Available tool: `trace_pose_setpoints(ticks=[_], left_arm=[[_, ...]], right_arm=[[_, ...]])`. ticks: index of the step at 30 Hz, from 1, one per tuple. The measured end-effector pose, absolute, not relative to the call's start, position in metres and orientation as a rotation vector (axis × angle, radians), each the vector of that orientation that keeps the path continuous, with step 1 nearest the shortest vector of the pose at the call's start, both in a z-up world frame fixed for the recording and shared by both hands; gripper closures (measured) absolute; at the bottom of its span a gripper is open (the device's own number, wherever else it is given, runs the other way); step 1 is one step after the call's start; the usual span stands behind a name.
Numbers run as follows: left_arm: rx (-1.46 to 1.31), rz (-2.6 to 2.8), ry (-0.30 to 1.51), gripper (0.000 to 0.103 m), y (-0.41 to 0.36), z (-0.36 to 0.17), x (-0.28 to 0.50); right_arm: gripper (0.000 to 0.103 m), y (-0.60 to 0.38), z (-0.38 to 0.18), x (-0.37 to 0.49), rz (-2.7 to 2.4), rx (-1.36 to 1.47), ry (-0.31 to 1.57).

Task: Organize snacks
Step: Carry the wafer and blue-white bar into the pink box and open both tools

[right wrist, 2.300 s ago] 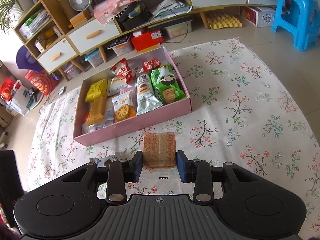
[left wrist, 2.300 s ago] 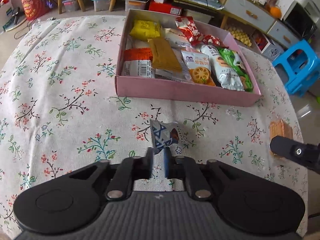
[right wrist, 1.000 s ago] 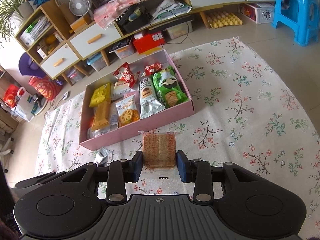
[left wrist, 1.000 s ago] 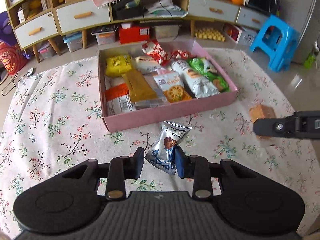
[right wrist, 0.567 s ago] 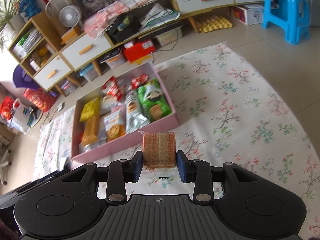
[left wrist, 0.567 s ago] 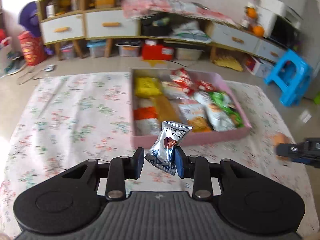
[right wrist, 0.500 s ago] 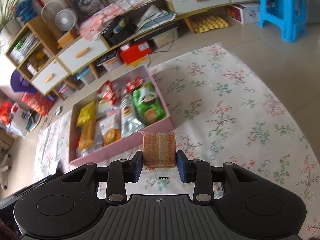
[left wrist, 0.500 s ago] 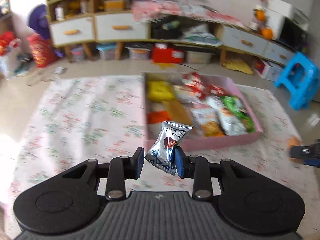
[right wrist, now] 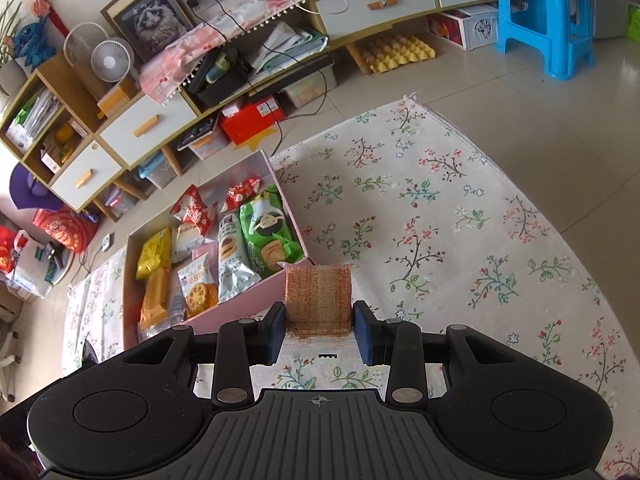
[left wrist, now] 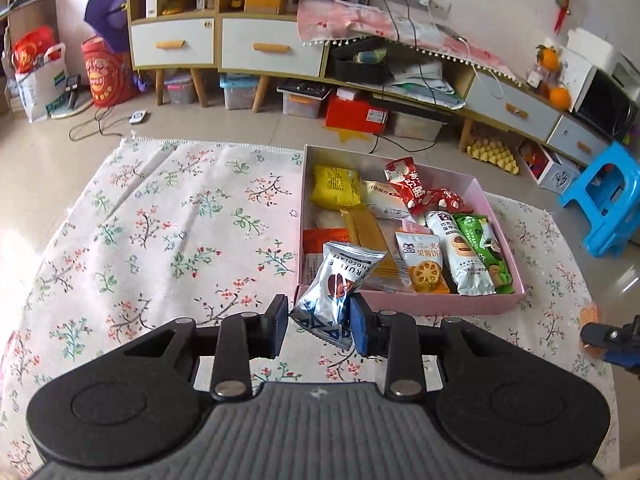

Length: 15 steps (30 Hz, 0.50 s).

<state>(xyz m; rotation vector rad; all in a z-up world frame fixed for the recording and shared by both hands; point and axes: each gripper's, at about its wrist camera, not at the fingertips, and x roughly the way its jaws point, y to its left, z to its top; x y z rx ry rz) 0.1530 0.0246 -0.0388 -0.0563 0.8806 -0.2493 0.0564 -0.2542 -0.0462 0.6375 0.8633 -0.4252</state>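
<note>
Tiled floor [left wrist: 60,148], drawer cabinets [left wrist: 224,44], blue stool [right wrist: 540,16], fan [right wrist: 110,60]

Glossy foil chocolate packet [left wrist: 340,284]; clear crinkled film around the orange snack square [right wrist: 318,300]; matt pink cardboard box [left wrist: 440,306]; woven floral tablecloth [left wrist: 160,232]; ribbed matt black plastic gripper body [left wrist: 312,432]; glossy blue plastic stool [right wrist: 540,16].

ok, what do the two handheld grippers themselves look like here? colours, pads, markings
Both match: the left gripper and the right gripper have matte black linkage arms with silver pivot pins, two round black discs at the sides and a ribbed grey housing with a small crosshair mark. The finger pads are dark blue blocks. No cables, sleeves or hands show.
</note>
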Motion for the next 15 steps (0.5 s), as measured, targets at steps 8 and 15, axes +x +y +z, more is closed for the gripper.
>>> trace_pose_setpoints(ticks=[8,15], left_arm=[[-0.099,-0.254,0.915,0.073,0.026,-0.045,0.169],[-0.112,-0.295,0.926,0.073,0.008,-0.049,0.193]], right_arm=[[0.068,-0.262,-0.047,0.070,-0.417,0.625,0.865],[0.068,-0.275,-0.055,0.093,-0.441,0.579,0.870]])
